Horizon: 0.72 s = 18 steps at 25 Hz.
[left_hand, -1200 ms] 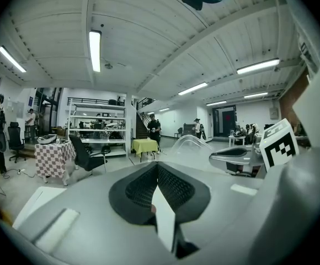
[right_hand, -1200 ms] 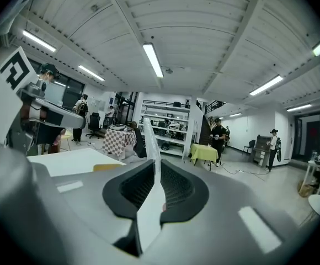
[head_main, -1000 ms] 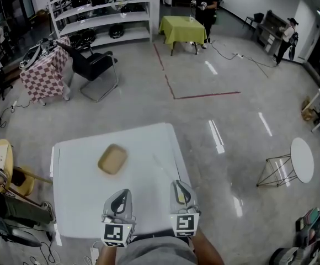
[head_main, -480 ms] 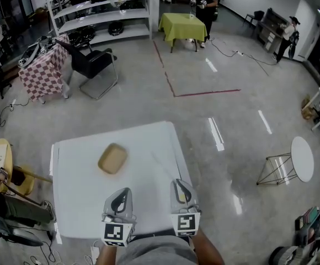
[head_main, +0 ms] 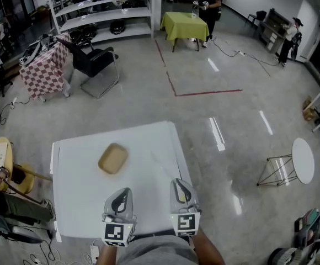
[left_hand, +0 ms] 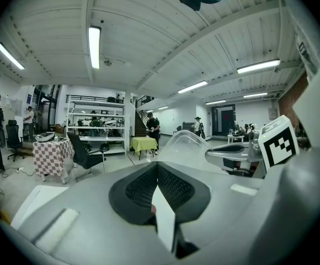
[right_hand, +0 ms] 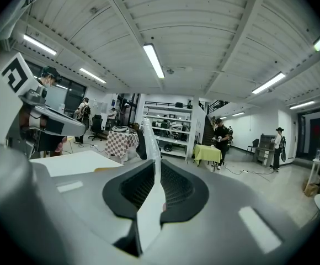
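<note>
A workshop hall: equipment shelves (head_main: 102,7), taped concrete floor (head_main: 204,93), scattered tables

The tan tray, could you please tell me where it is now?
Head view: the tan tray lies left of centre on the white table, ahead of the left gripper and apart from it.

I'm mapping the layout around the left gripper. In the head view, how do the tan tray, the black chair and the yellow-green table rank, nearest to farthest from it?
From the left gripper:
1. The tan tray, just ahead on the white table.
2. The black chair, on the floor beyond the table, slightly left.
3. The yellow-green table, farthest, ahead and right.
</note>
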Available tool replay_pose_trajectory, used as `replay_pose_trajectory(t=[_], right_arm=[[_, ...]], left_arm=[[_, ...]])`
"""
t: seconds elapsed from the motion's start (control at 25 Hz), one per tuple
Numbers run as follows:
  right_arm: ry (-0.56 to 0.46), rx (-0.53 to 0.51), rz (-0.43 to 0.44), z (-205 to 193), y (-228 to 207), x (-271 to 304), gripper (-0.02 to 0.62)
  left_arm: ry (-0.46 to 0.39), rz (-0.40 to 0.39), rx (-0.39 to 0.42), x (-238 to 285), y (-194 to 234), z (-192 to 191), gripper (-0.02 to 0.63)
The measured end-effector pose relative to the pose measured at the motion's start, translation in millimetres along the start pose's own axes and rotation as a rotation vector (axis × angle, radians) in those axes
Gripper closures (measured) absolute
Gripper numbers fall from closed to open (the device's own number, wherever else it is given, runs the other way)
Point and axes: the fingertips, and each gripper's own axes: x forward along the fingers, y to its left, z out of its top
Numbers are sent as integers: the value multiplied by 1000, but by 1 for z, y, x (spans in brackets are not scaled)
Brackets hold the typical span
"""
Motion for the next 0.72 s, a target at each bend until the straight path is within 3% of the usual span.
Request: replay_pose_trajectory(t=[0.72], right_arm=[[-2, 0, 18, 1, 3, 4, 559]], left_arm=[[10, 10, 2, 1, 3, -5, 594]])
